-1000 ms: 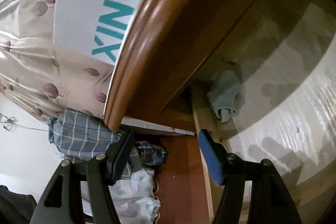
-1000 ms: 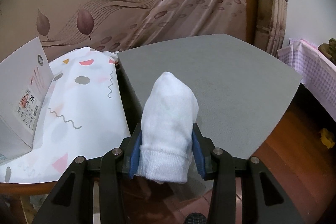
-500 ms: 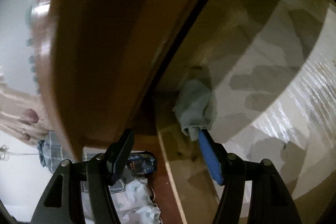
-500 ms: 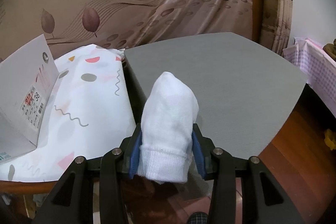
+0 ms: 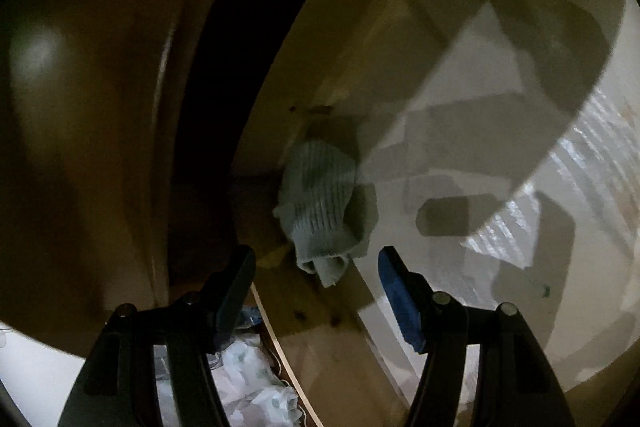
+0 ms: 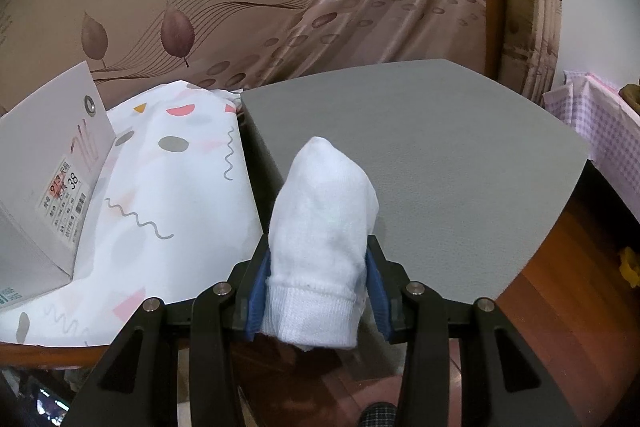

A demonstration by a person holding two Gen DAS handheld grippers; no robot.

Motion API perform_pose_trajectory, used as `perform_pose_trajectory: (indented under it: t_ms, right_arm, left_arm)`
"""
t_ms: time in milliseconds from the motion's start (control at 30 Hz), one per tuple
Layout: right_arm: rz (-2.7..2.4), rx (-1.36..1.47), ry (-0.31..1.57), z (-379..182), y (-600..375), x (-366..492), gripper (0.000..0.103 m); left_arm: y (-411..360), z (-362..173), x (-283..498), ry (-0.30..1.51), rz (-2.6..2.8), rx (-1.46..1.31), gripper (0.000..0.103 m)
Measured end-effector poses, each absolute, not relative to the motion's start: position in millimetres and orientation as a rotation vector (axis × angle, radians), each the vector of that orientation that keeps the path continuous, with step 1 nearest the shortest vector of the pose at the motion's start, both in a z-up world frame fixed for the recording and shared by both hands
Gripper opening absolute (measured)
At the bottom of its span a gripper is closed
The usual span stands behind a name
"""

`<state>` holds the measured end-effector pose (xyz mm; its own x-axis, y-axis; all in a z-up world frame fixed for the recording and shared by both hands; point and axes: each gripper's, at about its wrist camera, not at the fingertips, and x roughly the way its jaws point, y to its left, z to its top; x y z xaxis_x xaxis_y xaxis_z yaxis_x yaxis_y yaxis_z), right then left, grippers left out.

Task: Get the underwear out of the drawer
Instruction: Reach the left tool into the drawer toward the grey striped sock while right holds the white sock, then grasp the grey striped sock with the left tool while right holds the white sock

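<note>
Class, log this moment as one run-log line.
left gripper: open, before sock in drawer | right gripper: shut on white sock above pad

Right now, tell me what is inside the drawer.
One rolled grey-white sock lies on the drawer's pale floor, just ahead of the open left gripper. The drawer's back, under the dark wooden overhang, is hidden.

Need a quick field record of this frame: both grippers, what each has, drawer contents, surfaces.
left gripper: open, empty, aimed at the item in the drawer
right gripper: shut on white knit sock-like garment
drawer item: pale grey ribbed knit garment, folded, lying just beyond the left fingertips
drawer: pale wooden drawer floor, dim, shadowed
under right gripper: grey flat board; white patterned cloth beside it
</note>
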<state>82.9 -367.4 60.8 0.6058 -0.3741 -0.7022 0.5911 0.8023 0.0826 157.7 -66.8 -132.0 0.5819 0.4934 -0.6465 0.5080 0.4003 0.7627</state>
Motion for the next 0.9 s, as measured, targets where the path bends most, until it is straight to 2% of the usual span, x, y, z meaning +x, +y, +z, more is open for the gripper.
perform_pose_trajectory:
  t_ms: [267, 333, 767, 800, 833, 900]
  right_arm:
    - [-0.562, 0.323, 0.728, 62, -366, 83, 0.04]
    - [-0.56, 0.322, 0.729, 62, -365, 83, 0.04]
    - [-0.542, 0.308, 0.737, 60, -360, 86, 0.041]
    - [-0.547, 0.307, 0.738, 60, -360, 86, 0.041]
    - [-0.548, 0.306, 0.738, 60, -360, 86, 0.041]
    - [-0.547, 0.307, 0.739, 60, -360, 87, 0.041]
  left_arm:
    - [-65, -144, 169, 1.008, -0.024, 1.273, 0.065]
    - [-67, -149, 165, 1.007, -0.055, 1.295, 0.061]
    - [-65, -181, 167, 0.987, -0.067, 1.405, 0.058]
    - [-66, -181, 167, 0.99, -0.072, 1.402, 0.051]
    - [-66, -181, 168, 1.006, -0.086, 1.387, 0.036]
    - [-65, -186, 170, 1.045, -0.095, 1.378, 0.026]
